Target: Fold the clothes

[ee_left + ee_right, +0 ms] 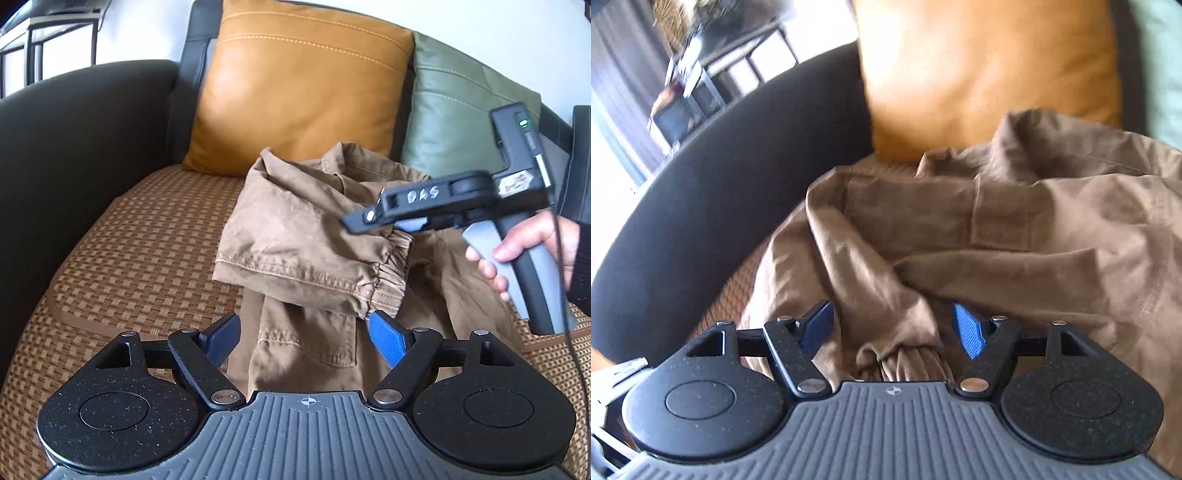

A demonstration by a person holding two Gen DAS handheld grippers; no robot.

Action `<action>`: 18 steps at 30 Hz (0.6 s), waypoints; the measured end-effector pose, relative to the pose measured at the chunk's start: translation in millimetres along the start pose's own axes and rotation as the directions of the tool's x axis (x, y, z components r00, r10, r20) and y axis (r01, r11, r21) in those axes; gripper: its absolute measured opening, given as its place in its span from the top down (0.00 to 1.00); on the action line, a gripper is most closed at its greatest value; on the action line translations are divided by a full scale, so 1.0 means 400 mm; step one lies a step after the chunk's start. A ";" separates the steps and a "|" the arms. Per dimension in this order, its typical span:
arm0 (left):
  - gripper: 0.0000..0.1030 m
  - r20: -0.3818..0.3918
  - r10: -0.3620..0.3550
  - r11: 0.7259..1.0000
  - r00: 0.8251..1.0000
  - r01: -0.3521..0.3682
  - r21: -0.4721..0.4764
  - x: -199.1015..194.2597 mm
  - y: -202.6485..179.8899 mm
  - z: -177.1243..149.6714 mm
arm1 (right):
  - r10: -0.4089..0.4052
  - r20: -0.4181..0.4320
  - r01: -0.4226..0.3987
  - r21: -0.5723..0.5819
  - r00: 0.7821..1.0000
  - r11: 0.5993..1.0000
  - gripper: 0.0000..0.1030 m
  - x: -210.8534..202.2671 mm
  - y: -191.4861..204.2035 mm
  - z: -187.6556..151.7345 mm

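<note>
The dark sofa (74, 147) carries a woven brown seat mat (129, 258), with an orange cushion (295, 92) and a green cushion (461, 110) leaning on its back. The brown trousers (295, 229) lie on the mat in front of the cushions. One leg is folded back over the rest, so its elastic cuff (384, 273) now rests on top, near the middle of the pile.

The long axis of the trousers seems to run from the near edge of the seat toward the cushions, and the folded leg lies across it at an angle, cuff pointing toward the right side.

The left gripper (306, 332) hovers low over the near part of the cloth, jaws spread wide, holding nothing. The right gripper (892, 328), held by a hand (517, 254), also has its jaws apart; the cuff lies between them but the pads do not press it.

The risk I see: the folded leg is loose and crooked, so it can slide off or bunch up if a finger catches the cuff. The fold would then be uneven.
</note>
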State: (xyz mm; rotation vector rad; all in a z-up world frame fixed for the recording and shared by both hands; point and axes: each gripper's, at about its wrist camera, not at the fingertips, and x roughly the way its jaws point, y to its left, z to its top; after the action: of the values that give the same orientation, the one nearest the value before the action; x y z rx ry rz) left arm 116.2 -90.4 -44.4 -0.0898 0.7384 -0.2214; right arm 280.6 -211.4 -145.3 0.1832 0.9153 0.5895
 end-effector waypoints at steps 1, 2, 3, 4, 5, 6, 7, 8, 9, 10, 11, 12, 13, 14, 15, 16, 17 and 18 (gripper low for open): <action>0.16 0.000 0.004 1.000 1.000 -0.004 -0.005 -0.002 0.002 -0.001 | 0.002 -0.023 -0.002 -0.001 1.000 1.000 0.36 0.008 0.001 -0.003; 0.16 0.003 0.006 1.000 1.000 -0.006 -0.009 -0.005 0.004 -0.001 | 0.036 -0.041 -0.035 0.025 0.999 0.999 0.67 0.006 -0.002 -0.004; 0.16 0.007 0.008 1.000 1.000 -0.008 -0.013 -0.007 0.005 -0.001 | 0.070 -0.053 -0.067 0.050 0.996 0.996 0.74 0.001 -0.004 -0.003; 0.16 0.011 0.010 1.000 1.000 -0.010 -0.017 -0.009 0.006 -0.001 | 0.104 -0.037 -0.101 0.062 0.994 0.993 0.77 -0.022 0.003 0.003; 0.16 0.013 0.008 1.000 1.000 -0.008 -0.020 -0.012 0.005 0.000 | 0.137 -0.020 -0.135 0.074 0.990 0.988 0.80 -0.044 0.009 0.009; 0.16 0.016 0.007 1.000 1.000 -0.007 -0.021 -0.017 0.002 0.003 | 0.171 0.000 -0.171 0.087 0.985 0.981 0.80 -0.069 0.017 0.016; 0.16 0.023 0.006 1.000 1.000 -0.005 -0.018 -0.024 -0.003 0.006 | 0.211 0.044 -0.214 0.109 0.977 0.971 0.80 -0.110 0.030 0.033; 0.16 0.034 0.005 1.000 0.999 -0.004 -0.011 -0.030 -0.012 0.010 | 0.248 0.089 -0.258 0.128 0.965 0.958 0.81 -0.151 0.044 0.050; 0.16 0.045 0.004 1.000 0.999 -0.004 -0.003 -0.035 -0.022 0.015 | 0.283 0.134 -0.301 0.143 0.950 0.943 0.81 -0.193 0.058 0.068; 0.16 0.057 0.000 1.000 0.998 0.000 0.007 -0.039 -0.036 0.023 | 0.313 0.181 -0.340 0.140 0.932 0.930 0.81 -0.238 0.079 0.093; 0.15 0.069 -0.006 1.000 0.998 0.005 0.020 -0.040 -0.051 0.032 | 0.341 0.226 -0.376 0.135 0.913 0.917 0.81 -0.284 0.100 0.117; 0.15 0.080 -0.012 0.999 0.997 0.009 0.035 -0.038 -0.069 0.041 | 0.360 0.265 -0.402 0.123 0.894 0.908 0.81 -0.324 0.122 0.142; 0.15 0.092 -0.014 0.999 0.996 0.010 0.050 -0.032 -0.086 0.052 | 0.366 0.299 -0.414 0.116 0.882 0.903 0.81 -0.358 0.141 0.169; 0.14 0.103 -0.015 0.998 0.995 0.009 0.064 -0.025 -0.104 0.063 | 0.371 0.330 -0.426 0.110 0.868 0.898 0.81 -0.391 0.160 0.195; 0.14 0.111 -0.016 0.997 0.994 0.008 0.071 -0.011 -0.122 0.072 | 0.375 0.352 -0.436 0.112 0.857 0.893 0.81 -0.417 0.173 0.217; 0.14 0.119 -0.017 0.997 0.993 0.009 0.075 0.005 -0.139 0.082 | 0.379 0.367 -0.446 0.115 0.850 0.888 0.81 -0.438 0.183 0.237; 0.13 0.126 -0.019 0.997 0.992 0.009 0.079 0.022 -0.156 0.092 | 0.378 0.381 -0.449 0.116 0.844 0.886 0.81 -0.454 0.191 0.254; 0.13 0.133 -0.020 0.997 0.991 0.009 0.083 0.038 -0.173 0.101 | 0.374 0.391 -0.447 0.115 0.841 0.887 0.81 -0.464 0.196 0.270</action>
State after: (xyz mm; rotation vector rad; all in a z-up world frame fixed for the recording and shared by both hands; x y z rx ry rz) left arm 142.7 -161.2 -13.6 -0.0312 0.5950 -0.2569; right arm 248.0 -239.0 79.3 0.6677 0.5733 0.8305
